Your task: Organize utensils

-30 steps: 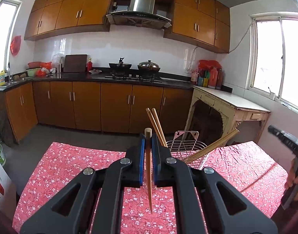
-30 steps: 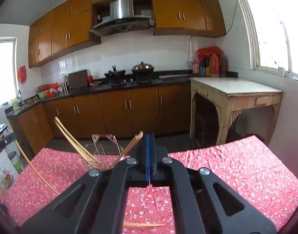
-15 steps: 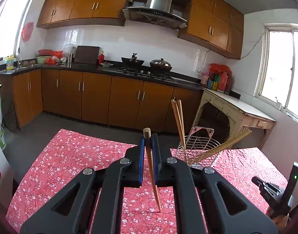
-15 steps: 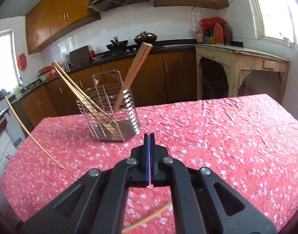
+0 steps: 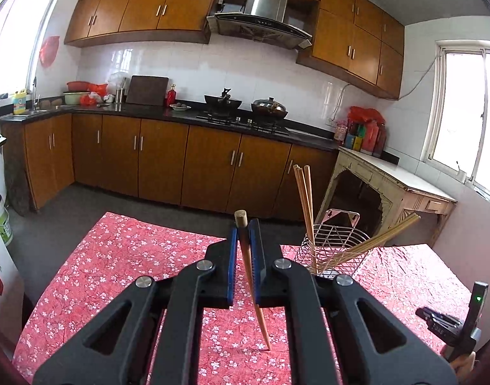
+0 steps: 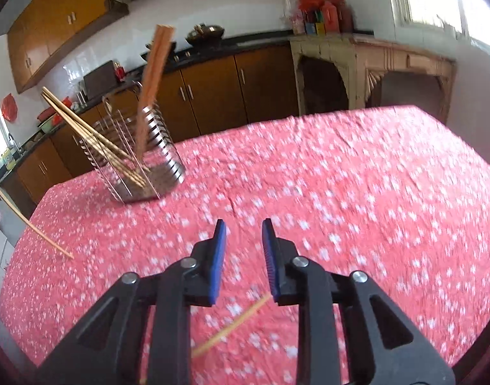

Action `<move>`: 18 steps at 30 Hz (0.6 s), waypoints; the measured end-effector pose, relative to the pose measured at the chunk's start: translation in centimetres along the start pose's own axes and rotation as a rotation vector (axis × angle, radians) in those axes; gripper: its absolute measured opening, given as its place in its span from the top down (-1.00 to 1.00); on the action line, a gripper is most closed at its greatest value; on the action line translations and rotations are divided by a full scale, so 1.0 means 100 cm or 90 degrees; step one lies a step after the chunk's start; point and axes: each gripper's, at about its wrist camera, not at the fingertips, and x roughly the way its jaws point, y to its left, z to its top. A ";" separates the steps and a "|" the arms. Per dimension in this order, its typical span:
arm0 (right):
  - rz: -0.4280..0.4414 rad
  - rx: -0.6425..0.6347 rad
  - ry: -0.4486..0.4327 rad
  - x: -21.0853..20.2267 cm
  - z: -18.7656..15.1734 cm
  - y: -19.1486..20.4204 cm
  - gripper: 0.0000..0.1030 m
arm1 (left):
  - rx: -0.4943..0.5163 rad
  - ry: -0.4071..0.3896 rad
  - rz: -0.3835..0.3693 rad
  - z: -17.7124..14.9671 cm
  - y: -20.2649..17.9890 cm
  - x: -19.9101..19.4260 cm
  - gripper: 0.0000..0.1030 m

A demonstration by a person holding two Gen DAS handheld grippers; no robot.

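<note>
Leftmost, the left tongs [image 5: 244,224] pinch a slender wooden chopstick [image 5: 252,276] between blue ribbed pads, its tip on the red floral tabletop [image 5: 123,256]. Rightward stands a wire holder [image 5: 333,247] bearing chopsticks. Right tongs [image 6: 243,235] are spread above a loose chopstick [image 6: 232,325].

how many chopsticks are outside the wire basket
2. The held chopstick is clamped in the left gripper. The loose chopstick lies on the tablecloth beneath the open right gripper. The grippers may hide others.
</note>
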 end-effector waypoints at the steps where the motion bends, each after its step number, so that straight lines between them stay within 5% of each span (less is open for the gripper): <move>1: -0.002 0.008 0.016 0.001 -0.003 -0.005 0.53 | -0.001 0.000 -0.001 0.000 0.000 0.000 0.85; 7: 0.016 0.045 0.093 0.007 -0.035 -0.016 0.53 | 0.000 -0.002 -0.006 -0.002 -0.001 -0.003 0.85; 18: -0.033 0.049 0.126 0.026 -0.050 0.002 0.43 | 0.017 -0.003 -0.016 -0.004 -0.008 -0.011 0.85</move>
